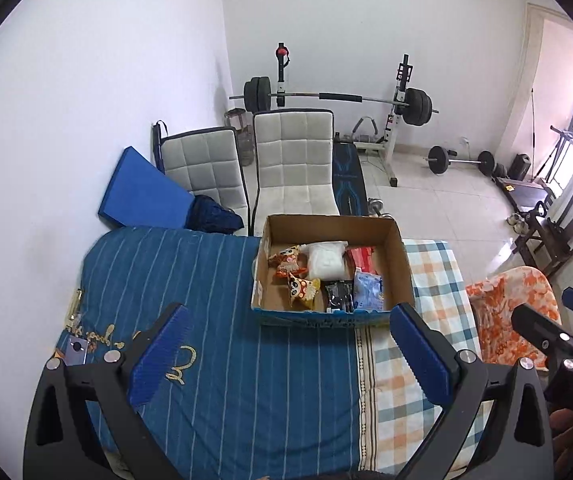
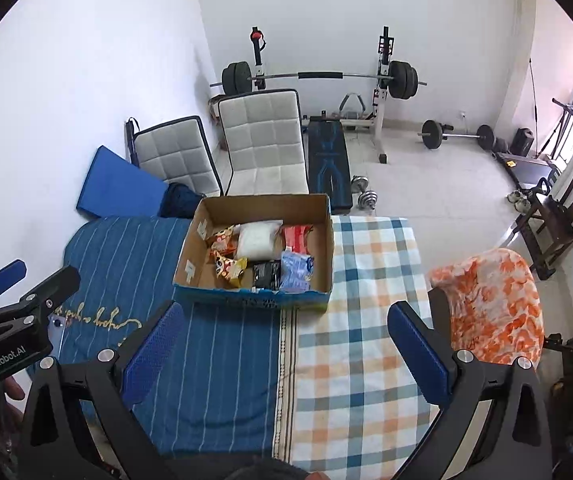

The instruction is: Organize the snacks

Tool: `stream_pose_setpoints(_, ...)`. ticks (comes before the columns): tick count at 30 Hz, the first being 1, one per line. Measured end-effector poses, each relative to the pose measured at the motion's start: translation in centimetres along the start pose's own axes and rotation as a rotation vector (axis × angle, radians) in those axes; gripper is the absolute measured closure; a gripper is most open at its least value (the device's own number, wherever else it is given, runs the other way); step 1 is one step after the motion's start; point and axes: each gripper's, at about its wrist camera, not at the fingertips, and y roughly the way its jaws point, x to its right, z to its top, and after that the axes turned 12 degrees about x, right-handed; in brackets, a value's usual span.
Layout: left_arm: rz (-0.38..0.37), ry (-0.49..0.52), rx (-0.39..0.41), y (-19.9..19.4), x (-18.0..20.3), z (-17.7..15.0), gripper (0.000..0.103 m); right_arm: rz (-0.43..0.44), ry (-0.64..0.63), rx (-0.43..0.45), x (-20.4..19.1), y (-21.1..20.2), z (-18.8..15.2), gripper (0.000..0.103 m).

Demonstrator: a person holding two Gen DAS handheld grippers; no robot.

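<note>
An open cardboard box [image 1: 400, 256] [image 2: 326, 240] sits on the cloth-covered surface, at the far edge. Inside lie several snack packs: two orange ones [image 1: 290, 262] [image 2: 226, 266], a white bag [image 1: 326, 260] [image 2: 256, 240], a red pack [image 1: 362, 258] [image 2: 296, 238], a black pack [image 1: 338, 294] [image 2: 265, 274] and a light blue pack [image 1: 368, 290] [image 2: 295, 270]. My left gripper [image 1: 290, 352] is open and empty, short of the box's front wall. My right gripper [image 2: 286, 350] is open too, nothing between its fingers, also short of the box.
A blue striped cloth [image 1: 214, 320] and a checked cloth [image 2: 366, 320] cover the surface. A phone [image 1: 76, 350] lies at the left. An orange patterned chair cover [image 2: 494, 304] stands to the right. Two white chairs [image 1: 292, 160] and a barbell rack [image 1: 398, 104] stand behind.
</note>
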Motion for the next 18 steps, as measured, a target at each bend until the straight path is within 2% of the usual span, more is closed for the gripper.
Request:
stream_pose_setpoints(9, 0.011, -0.004, 0.029, -0.68, -0.15, 0.59, 0.0, -0.008, -0.003, 0.031, 0.3, -0.45, 0.72, 0.0)
stream_pose_setpoints(18, 0.007, -0.002, 0.025, -1.02, -0.14, 0.59, 0.0, -0.006, -0.002, 0.039, 0.27, -0.6, 1.01, 0.0)
